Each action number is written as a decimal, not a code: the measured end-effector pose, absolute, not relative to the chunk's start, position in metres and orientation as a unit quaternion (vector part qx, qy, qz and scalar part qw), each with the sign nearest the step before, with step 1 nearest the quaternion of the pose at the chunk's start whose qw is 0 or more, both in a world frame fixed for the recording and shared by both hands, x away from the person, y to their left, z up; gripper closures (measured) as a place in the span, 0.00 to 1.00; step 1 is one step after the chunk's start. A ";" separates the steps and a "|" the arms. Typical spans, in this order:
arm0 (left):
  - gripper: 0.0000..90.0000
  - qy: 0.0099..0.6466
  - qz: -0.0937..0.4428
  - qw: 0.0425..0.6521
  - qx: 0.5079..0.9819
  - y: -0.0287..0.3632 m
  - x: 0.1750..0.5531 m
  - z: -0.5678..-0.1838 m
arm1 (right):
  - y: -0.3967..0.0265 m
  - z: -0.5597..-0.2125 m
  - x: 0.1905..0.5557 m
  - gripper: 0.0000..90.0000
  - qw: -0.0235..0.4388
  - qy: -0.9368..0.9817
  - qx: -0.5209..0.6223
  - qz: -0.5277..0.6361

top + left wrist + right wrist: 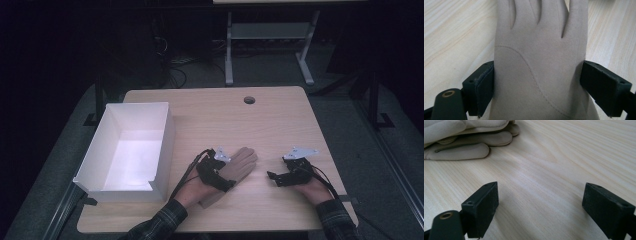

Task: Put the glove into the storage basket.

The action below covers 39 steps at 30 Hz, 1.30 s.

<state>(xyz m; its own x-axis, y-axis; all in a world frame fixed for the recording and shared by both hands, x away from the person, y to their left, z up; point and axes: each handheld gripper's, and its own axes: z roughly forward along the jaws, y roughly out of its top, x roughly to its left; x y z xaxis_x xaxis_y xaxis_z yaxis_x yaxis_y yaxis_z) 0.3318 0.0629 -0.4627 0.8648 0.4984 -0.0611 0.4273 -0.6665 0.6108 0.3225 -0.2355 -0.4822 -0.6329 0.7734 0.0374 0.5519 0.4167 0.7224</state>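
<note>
On the wooden table [215, 115], a beige glove [539, 65] is straddled palm-wide by the left gripper [537, 82], jaws spread and barely grazing its edges. The right gripper [540, 207] is held open over bare wood. If closed here, only bunched fabric may be caught, slipping before the white box [165, 150] is reached.

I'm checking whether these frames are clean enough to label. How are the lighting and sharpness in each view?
High view: dim, dark surroundings, soft detail, the white box brightly lit inside. Left gripper view: evenly lit, the beige glove and its stitching sharp, no glare. Right gripper view: the table grain is clear with a mild sheen, and the near fingers look slightly soft.
</note>
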 end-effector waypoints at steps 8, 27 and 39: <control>0.29 0.241 0.044 0.321 0.915 0.063 0.328 -0.461 | -0.235 -0.482 0.322 0.15 0.153 0.827 0.402 0.362; 0.73 0.258 -0.032 0.342 0.903 0.067 0.333 -0.433 | -0.235 -0.482 0.322 0.15 0.154 0.826 0.402 0.363; 0.73 0.268 -0.025 0.362 0.893 0.071 0.338 -0.393 | -0.235 -0.482 0.322 0.14 0.154 0.826 0.403 0.363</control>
<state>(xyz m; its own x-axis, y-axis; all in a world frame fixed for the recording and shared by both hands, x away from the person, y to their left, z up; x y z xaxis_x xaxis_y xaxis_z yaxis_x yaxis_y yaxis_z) 0.3377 0.0710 -0.3929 0.8554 0.4602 -0.2376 0.4958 -0.5948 0.6328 0.3221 -0.2348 -0.4823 -0.6279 0.7774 0.0377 0.5535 0.4121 0.7238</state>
